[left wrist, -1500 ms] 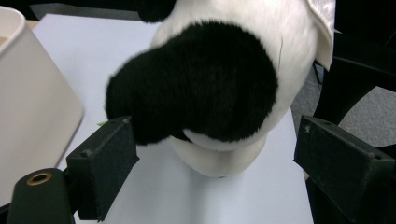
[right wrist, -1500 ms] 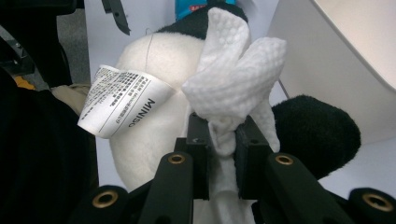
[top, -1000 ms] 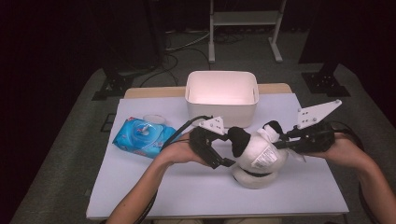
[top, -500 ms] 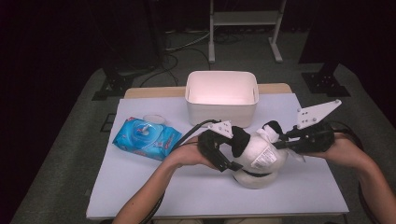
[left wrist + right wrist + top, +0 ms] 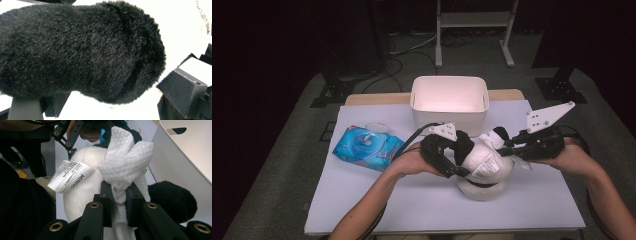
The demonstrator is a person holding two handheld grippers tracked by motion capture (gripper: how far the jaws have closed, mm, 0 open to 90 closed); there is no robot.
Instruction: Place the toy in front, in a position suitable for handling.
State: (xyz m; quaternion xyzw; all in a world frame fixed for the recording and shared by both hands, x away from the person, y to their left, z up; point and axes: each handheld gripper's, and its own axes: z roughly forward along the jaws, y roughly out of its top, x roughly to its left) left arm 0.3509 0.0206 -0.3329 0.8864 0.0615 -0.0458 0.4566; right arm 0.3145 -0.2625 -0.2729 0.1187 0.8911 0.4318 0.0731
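A white plush toy [image 5: 484, 162] with black furry limbs lies on the white table [image 5: 412, 200], right of centre. My left gripper [image 5: 452, 160] is at its left side. In the left gripper view a thick black furry limb [image 5: 82, 50] sits between the jaws of the left gripper [image 5: 103, 88], which stand wide apart, with a sliver of gap at the right jaw. My right gripper [image 5: 507, 150] comes in from the right, shut on a bunched white wipe [image 5: 125, 162] held against the plush's white body [image 5: 82, 195]. A printed label [image 5: 71, 176] hangs from the plush.
A white plastic bin [image 5: 449, 100] stands just behind the plush, close to the right gripper's far side [image 5: 185, 152]. A blue pack of wet wipes [image 5: 368, 147] lies at the left. Beyond the table's edges are dark floor and stands.
My left gripper has slid right, closing in on the plush's black limb. The right gripper with the wipe has barely moved.
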